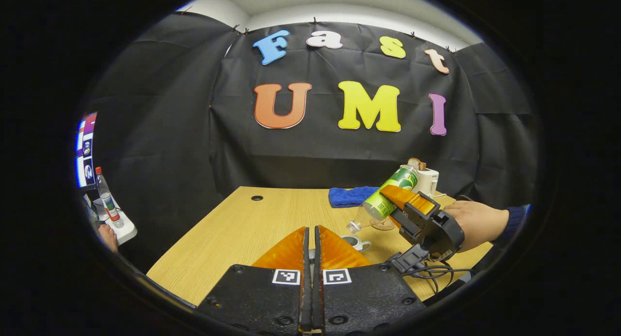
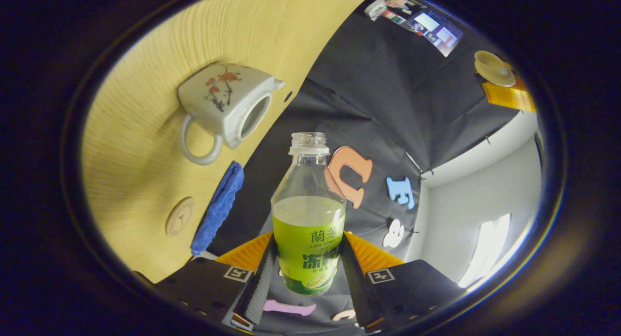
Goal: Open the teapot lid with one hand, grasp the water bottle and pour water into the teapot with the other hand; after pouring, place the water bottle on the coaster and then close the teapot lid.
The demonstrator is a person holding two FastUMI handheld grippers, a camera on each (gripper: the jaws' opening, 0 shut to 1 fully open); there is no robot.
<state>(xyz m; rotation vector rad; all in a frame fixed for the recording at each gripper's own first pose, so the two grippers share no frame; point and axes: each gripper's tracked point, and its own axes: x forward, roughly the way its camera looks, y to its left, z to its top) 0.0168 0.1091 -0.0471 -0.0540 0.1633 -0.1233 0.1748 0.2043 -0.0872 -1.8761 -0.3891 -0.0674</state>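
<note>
right gripper (image 2: 305, 273) clamped on water bottle (image 2: 308, 219), tilted mouth-down over the open teapot (image 2: 225, 108) on table (image 1: 233, 229). coaster (image 2: 179, 216) & blue cloth (image 2: 218, 207) just beside teapot. left gripper (image 1: 311, 239) fingers together — pinching teapot lid (image 2: 494, 68), raised off teapot.

A light wooden table (image 2: 145, 50) is carrying a lidless white teapot (image 2: 224, 108), a round coaster (image 2: 179, 216) and a folded blue cloth (image 2: 218, 207) beside it.
</note>
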